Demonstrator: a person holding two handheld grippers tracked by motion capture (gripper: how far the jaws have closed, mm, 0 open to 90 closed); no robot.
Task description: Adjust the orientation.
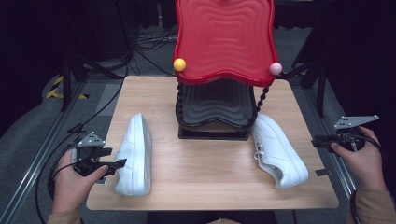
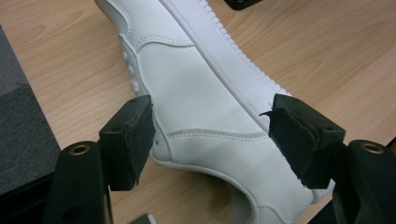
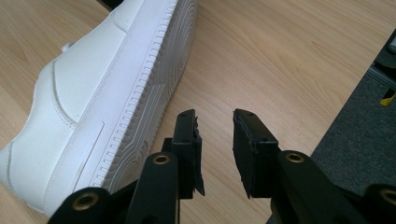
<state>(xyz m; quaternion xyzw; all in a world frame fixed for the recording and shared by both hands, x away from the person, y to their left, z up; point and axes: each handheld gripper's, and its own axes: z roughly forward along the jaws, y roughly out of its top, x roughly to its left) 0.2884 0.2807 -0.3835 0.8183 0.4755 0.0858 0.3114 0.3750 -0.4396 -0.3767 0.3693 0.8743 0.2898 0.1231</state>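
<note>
Basically a two-shoe setup: left shoe [image 1: 135, 156] lies on its side near the left edge of the table [image 1: 210, 186], sole facing right, toe toward the far side. Left gripper [image 1: 109, 165] sits just beside its heel end; in the left gripper view the jaws straddle the heel quarter [image 2: 205, 116], spread wide, with the pads at the upper and the sole. Whether they press on it I cannot tell, so I read this as lined up for a grasp, not a confirmed hold.

Right shoe [image 1: 278, 151] lies angled at the right, toe near, heel by the rack [image 1: 219, 74]. Right gripper [image 1: 322, 141] hangs off the table's right edge, apart from that shoe; its jaws [image 3: 217, 140] are partly apart with nothing between them, only bare wood beneath.

Room: the middle of the table is open, good for sliding either shoe inward. Left shoe is close to the left and near edges, so pull it inward, not outward. The rack blocks the far centre.
</note>
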